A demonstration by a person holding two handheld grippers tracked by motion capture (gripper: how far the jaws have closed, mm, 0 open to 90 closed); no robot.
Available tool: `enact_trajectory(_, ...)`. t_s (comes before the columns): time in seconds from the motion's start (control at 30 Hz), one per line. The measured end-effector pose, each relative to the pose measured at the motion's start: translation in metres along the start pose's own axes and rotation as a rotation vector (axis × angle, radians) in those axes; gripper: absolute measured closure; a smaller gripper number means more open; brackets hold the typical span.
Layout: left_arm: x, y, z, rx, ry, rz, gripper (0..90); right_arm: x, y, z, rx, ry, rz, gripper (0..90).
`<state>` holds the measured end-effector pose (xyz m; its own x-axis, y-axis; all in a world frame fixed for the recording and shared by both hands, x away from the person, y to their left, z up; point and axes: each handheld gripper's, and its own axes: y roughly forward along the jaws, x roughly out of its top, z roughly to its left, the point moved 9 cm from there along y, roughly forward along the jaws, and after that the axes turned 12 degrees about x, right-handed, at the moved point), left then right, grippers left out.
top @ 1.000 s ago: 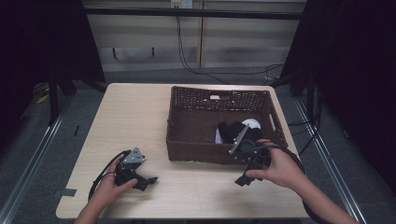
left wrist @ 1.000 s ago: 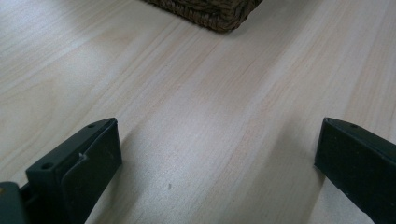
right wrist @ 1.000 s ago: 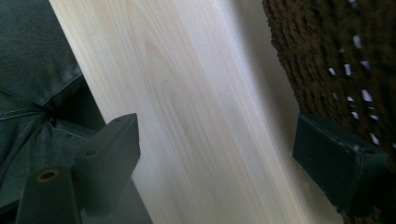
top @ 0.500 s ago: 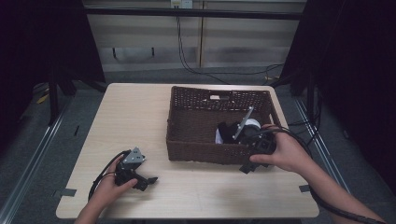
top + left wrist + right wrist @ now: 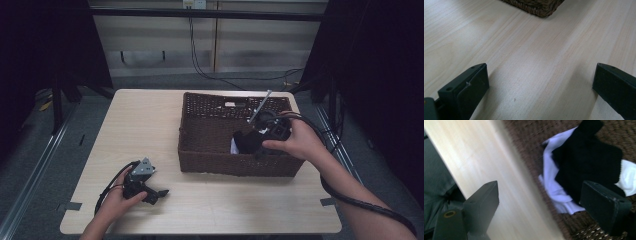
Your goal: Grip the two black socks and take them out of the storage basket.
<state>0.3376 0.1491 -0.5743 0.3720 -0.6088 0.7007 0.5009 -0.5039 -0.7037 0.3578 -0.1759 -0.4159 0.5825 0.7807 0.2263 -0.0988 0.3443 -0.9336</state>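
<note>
Right hand-held gripper (image 5: 541, 205), jaws wide, is hovering over the black-and-white crumpled cloth bundle (image 5: 584, 167) lying in the dark woven wicker basket (image 5: 200, 135), risking snagging the weave.

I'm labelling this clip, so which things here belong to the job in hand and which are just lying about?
In the job:
- right hand-held gripper, jaws open over the basket
- wicker basket
- black cloth and white cloth inside it

Lying about:
- left hand-held gripper, open, resting on the table
- cables on the floor
</note>
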Motion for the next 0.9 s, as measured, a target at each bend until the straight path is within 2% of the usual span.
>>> enact_trajectory(0.47,0.0,0.0,0.0,0.0,0.0,0.0,0.0,0.024,0.012,-0.042,-0.031,0.077,-0.055,17.0)
enact_trajectory(0.63,0.0,0.0,0.0,0.0,0.0,0.0,0.0,0.029,0.025,-0.055,-0.033,0.116,-0.057,18.2)
enact_trajectory(0.8,0.0,0.0,0.0,0.0,0.0,0.0,0.0,0.032,0.045,-0.058,-0.004,0.134,-0.044,21.8)
enact_trajectory(0.9,0.0,0.0,0.0,0.0,0.0,0.0,0.0,0.034,0.053,-0.062,-0.016,0.142,-0.023,23.3)
